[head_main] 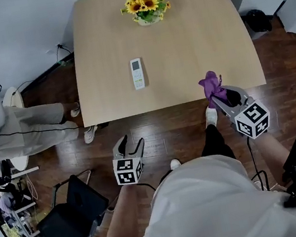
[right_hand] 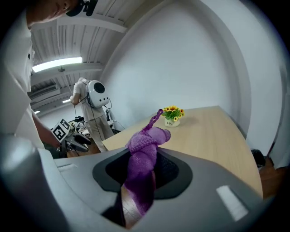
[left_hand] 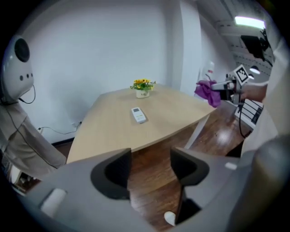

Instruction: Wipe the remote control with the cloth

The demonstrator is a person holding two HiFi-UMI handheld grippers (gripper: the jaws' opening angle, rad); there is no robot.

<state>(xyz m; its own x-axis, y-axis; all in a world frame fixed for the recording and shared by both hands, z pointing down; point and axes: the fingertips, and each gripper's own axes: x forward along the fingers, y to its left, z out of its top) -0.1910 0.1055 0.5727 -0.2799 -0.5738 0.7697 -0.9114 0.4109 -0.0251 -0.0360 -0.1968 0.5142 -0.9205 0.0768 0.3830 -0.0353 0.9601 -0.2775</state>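
A purple knitted cloth (head_main: 210, 83) is pinched between the right gripper's (head_main: 219, 97) jaws; the left gripper (head_main: 129, 144), angled downward, is held partly open, empty.

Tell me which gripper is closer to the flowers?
Right. Right gripper, holding the cloth, hovers at the table's corner; left gripper hangs farther from the flowers, over the floor.
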